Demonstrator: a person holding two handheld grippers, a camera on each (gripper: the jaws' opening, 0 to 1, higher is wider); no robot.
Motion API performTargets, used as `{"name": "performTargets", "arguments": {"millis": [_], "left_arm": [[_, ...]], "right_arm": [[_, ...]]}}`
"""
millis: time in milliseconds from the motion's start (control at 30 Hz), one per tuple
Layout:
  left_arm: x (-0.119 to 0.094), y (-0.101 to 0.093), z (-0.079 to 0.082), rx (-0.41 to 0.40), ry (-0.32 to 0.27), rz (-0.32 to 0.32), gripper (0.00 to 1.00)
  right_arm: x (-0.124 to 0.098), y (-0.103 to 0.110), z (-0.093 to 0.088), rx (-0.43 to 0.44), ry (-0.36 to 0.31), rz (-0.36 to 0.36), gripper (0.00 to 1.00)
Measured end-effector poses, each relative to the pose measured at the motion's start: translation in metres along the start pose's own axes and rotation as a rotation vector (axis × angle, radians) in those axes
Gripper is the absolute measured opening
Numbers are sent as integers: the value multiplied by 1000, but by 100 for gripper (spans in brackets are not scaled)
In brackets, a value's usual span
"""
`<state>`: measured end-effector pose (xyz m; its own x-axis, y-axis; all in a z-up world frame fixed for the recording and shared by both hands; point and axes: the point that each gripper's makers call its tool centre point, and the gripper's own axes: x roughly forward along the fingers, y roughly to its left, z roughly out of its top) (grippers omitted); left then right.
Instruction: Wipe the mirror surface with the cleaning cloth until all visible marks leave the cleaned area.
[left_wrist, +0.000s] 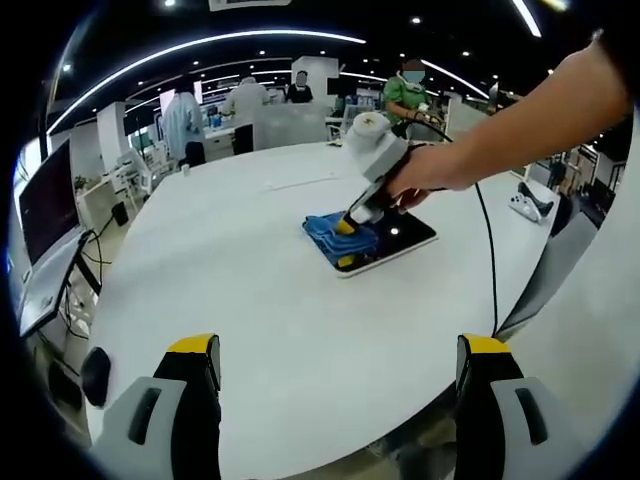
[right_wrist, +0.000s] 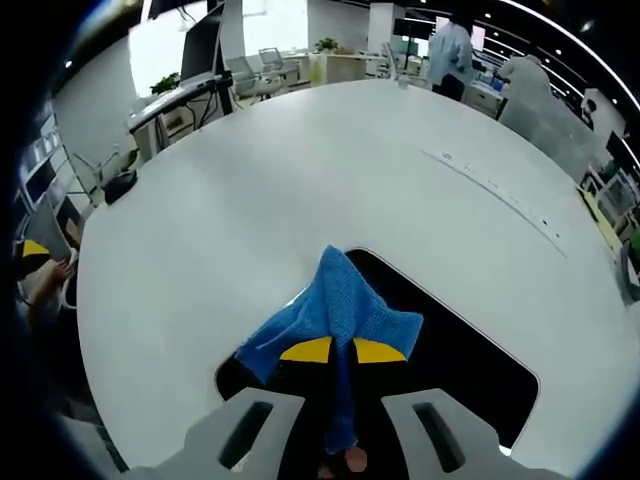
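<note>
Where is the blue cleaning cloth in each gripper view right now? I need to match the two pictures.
Left gripper view: the blue cleaning cloth lies right of centre, on the near-left end of the mirror, pinched by the right gripper.
Right gripper view: the cloth sits low centre, clamped between this view's own jaws, spread over the mirror.
Shared landmark: the dark mirror on the white table.

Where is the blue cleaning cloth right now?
The blue cleaning cloth is pinched in the right claw and lies on one end of the mirror; in the left gripper view it sits mid-table.
</note>
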<state>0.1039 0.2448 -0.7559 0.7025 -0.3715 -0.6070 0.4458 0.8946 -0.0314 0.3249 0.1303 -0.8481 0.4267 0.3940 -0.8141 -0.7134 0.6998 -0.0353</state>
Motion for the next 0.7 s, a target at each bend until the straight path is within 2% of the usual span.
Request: {"name": "performTargets", "arguments": {"millis": [400,700], "left_arm": [[0,1,0,5,3,-2,99],[2,-1,4,14,2,-8,99]], "right_arm": [[2,-5,-2,-11,-4,0,2],[-5,-10,-8,-6,-3,-6,2]]}}
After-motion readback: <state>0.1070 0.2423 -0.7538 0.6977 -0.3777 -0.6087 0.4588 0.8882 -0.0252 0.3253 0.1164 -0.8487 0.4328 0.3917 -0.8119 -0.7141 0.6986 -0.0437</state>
